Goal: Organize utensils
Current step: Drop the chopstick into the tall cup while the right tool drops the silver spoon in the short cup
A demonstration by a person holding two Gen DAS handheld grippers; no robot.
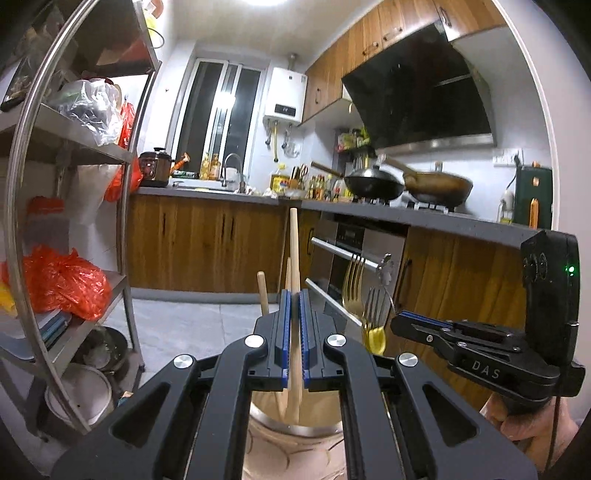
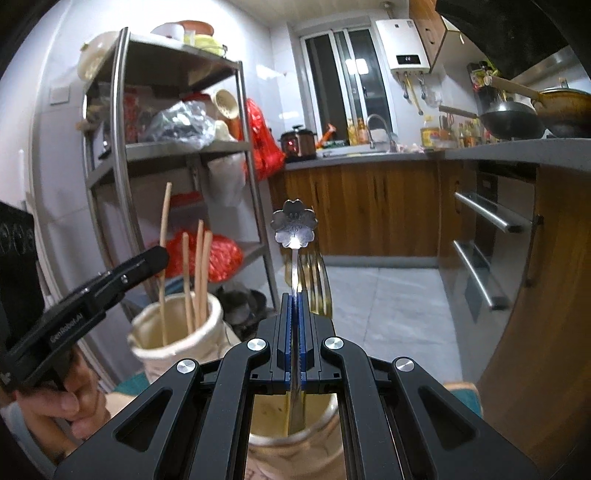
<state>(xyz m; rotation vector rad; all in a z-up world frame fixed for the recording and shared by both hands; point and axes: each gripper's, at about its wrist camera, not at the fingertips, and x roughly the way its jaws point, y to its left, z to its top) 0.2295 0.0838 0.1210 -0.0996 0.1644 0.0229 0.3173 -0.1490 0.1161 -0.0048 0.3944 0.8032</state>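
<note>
Left wrist view | left gripper [image 1: 294, 325] held a chopstick [image 1: 294, 243] tight over its holder [image 1: 295, 421] | right gripper [image 2: 296, 332] squeezed a flower-handled utensil [image 2: 294, 225] | step: dropping in; next: likely lower, let go.

A narrow kitchen is lit from a ceiling light [image 1: 264, 2]; wooden-fronted cabinets [image 1: 207, 243] are set under a grey countertop [image 1: 424, 218], opposite a steel shelving rack [image 2: 177, 147].
</note>
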